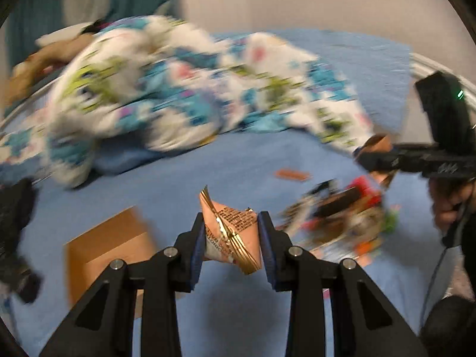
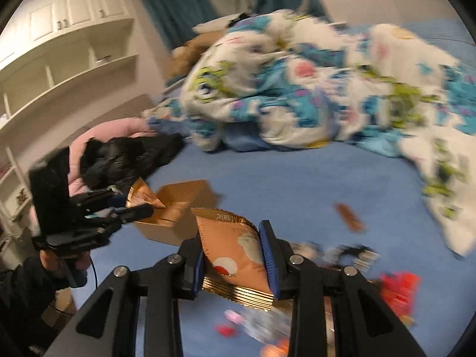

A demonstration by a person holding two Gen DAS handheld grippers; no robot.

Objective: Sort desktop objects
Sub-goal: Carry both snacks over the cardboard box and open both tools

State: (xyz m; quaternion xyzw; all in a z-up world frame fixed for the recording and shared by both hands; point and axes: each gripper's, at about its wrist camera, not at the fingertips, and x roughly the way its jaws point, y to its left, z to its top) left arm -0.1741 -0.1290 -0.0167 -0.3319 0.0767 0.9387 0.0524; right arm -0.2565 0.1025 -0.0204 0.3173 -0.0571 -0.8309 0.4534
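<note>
The left gripper (image 1: 231, 239) pinches an orange, gold-edged snack packet (image 1: 230, 232) between its two blue-padded fingers (image 1: 198, 255). The packet stands crumpled and tilted in the gap, one sealed gold edge running down its middle and a corner poking up above the fingertips. It hangs clear of the blue bedsheet (image 1: 238, 160) below.

The right gripper (image 2: 235, 255) clamps a second orange snack packet (image 2: 235, 255) of the same kind. Its pads (image 2: 269, 255) press on both side edges, the crimped gold seal lies nearest the camera at the base of the fingers, and the printed face points upward, tilted away over the fingertips. This packet is also lifted off the sheet.

An open cardboard box (image 2: 175, 217) sits on the bedsheet, just beyond and left of the right gripper's fingertips; in the left wrist view the same box (image 1: 107, 253) lies low on the left, beside the left finger. A brown wrapped bar (image 2: 349, 217) lies alone on the sheet, well apart from both grippers. A blurred heap of mixed wrappers (image 1: 342, 211), red, black and green, lies to the right of the left gripper. A rumpled patterned duvet (image 1: 178, 89) fills the far side of the bed.
</note>
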